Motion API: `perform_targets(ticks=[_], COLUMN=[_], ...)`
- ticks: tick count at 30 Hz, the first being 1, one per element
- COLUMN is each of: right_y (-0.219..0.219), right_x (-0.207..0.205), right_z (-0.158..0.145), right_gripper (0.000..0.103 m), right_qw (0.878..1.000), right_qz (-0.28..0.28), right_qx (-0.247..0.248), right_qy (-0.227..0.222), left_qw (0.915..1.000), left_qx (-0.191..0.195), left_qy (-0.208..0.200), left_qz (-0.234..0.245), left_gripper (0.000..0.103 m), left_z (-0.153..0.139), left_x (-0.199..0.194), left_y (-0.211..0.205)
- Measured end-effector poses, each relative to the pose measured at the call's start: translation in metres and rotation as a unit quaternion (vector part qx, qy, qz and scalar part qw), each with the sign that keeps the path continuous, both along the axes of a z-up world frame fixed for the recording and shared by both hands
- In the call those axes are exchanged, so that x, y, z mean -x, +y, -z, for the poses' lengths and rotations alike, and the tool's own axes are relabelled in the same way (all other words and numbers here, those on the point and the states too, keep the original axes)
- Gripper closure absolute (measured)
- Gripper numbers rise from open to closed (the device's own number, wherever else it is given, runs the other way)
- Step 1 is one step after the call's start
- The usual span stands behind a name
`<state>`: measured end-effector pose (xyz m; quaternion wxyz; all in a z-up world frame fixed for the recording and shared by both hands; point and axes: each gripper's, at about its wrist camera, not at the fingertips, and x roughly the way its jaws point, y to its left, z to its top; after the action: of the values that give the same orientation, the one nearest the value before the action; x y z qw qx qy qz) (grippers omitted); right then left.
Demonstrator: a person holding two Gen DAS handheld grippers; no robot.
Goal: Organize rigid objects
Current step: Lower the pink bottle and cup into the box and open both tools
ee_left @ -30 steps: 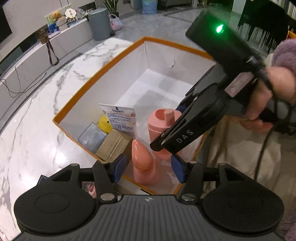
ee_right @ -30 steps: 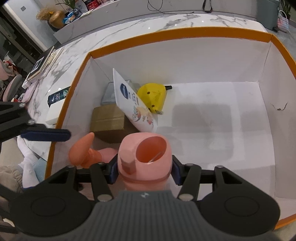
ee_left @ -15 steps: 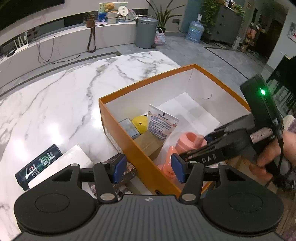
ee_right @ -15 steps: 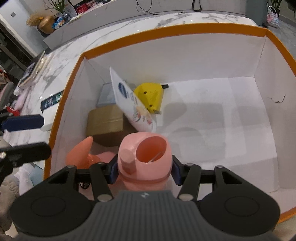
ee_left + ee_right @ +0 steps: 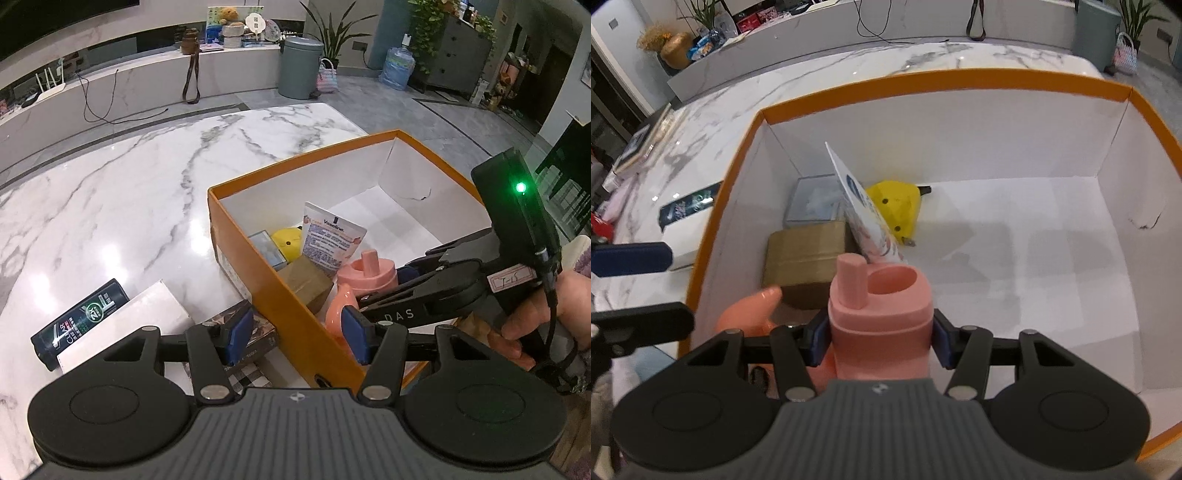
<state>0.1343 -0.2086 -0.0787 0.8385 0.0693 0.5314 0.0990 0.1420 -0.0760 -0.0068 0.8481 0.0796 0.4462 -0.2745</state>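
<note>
Left wrist view only: dark can (image 5: pixel 79 319), white flat box (image 5: pixel 125 325) and patterned box (image 5: pixel 255 332) on the marble table (image 5: pixel 129 192) outside the orange box (image 5: pixel 295 314), plus a hand (image 5: pixel 532 317) gripping the right tool; right wrist view only: the box's white floor and far wall. Left gripper (image 5: pixel 297 334): jaws spread, nothing between the pads, straddling the orange wall; right gripper (image 5: pixel 881 341): pads pinching the pink bottle (image 5: pixel 881 325) inside the box, near the brown carton (image 5: pixel 805 254), Vaseline tube (image 5: pixel 868 218), yellow toy (image 5: pixel 899 205) and pink rounded piece (image 5: pixel 746 314). Room: grey bin (image 5: pixel 299 66), plants, long marble ledge
</note>
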Motion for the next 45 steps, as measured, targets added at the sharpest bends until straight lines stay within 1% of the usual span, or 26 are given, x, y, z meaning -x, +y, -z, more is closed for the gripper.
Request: perform_targets(ticks=[1, 5, 8, 12, 16, 17, 18, 20, 24, 26, 27, 28, 31, 33, 36, 37, 42, 44, 45], right_y=[0.001, -0.005, -0.01, -0.019, -0.026, -0.027, -0.028, -0.03, -0.03, -0.031, -0.031, -0.03, -0.029, -0.027, -0.023, -0.022, -0.02, -0.018, -0.017], right_x=[0.0, 0.001, 0.003, 0.007, 0.013, 0.015, 0.016, 0.019, 0.022, 0.021, 0.021, 0.021, 0.02, 0.02, 0.023, 0.025, 0.032, 0.036, 0.039], right_z=[0.001, 0.004, 0.003, -0.003, -0.01, -0.012, -0.014, -0.017, -0.018, -0.016, -0.014, -0.013, -0.012, -0.012, -0.014, -0.016, -0.027, -0.034, -0.037], right_gripper=[0.048, 0.047, 0.045, 0.045, 0.038, 0.038, 0.035, 0.035, 0.036, 0.04, 0.047, 0.049, 0.049, 0.049, 0.047, 0.043, 0.039, 0.036, 0.032], right_qw=[1.0, 1.0, 0.999, 0.999, 0.998, 0.998, 0.998, 0.998, 0.997, 0.997, 0.997, 0.996, 0.995, 0.995, 0.997, 0.997, 0.999, 0.999, 0.999], right_qz=[0.0, 0.009, 0.015, 0.022, 0.026, 0.025, 0.023, 0.02, 0.019, 0.023, 0.024, 0.027, 0.039, 0.045, 0.033, 0.03, 0.025, 0.021, 0.018], right_qx=[0.002, -0.019, -0.035, -0.044, -0.059, -0.061, -0.063, -0.062, -0.065, -0.072, -0.07, -0.073, -0.081, -0.079, -0.067, -0.063, -0.038, -0.029, -0.022], right_qy=[0.0, 0.001, 0.007, 0.007, 0.009, 0.009, 0.01, 0.013, 0.023, 0.03, 0.03, 0.031, 0.03, 0.028, 0.024, 0.019, -0.01, -0.027, -0.037], left_qw=[1.0, 1.0, 1.0, 1.0, 1.0, 1.0, 1.0, 1.0, 1.0, 1.0, 1.0, 1.0, 1.0, 1.0, 0.9999, 0.9999, 0.9997, 0.9995, 0.9994], left_qx=[-0.001, -0.005, -0.003, 0.0, -0.002, -0.003, -0.002, -0.002, -0.002, -0.003, -0.002, -0.002, -0.001, -0.002, -0.004, -0.002, 0.007, 0.008, 0.007], left_qy=[0.0, -0.001, -0.001, 0.0, -0.003, -0.004, -0.004, -0.003, -0.004, -0.006, -0.006, -0.006, -0.006, -0.006, -0.01, -0.012, -0.023, -0.03, -0.035], left_qz=[-0.002, -0.003, -0.002, -0.002, 0.001, 0.002, 0.002, 0.001, 0.001, 0.001, 0.001, 0.0, 0.0, 0.0, 0.004, 0.004, 0.005, 0.005, 0.006], left_gripper=[0.038, 0.038, 0.038, 0.038, 0.038, 0.038, 0.038, 0.038, 0.038, 0.038, 0.038, 0.038, 0.038, 0.038, 0.038, 0.038, 0.038, 0.038, 0.038], left_z=[0.0, 0.001, 0.001, 0.0, -0.001, -0.001, -0.002, -0.002, -0.003, -0.004, -0.004, -0.004, -0.004, -0.004, -0.006, -0.007, -0.014, -0.018, -0.02], left_x=[0.0, 0.002, 0.002, 0.002, 0.004, 0.004, 0.005, 0.005, 0.006, 0.007, 0.007, 0.007, 0.007, 0.007, 0.009, 0.009, 0.013, 0.017, 0.018], left_y=[0.001, 0.002, 0.001, 0.0, -0.002, -0.002, -0.003, -0.003, -0.004, -0.004, -0.004, -0.004, -0.003, -0.003, -0.003, -0.003, -0.001, 0.0, 0.0])
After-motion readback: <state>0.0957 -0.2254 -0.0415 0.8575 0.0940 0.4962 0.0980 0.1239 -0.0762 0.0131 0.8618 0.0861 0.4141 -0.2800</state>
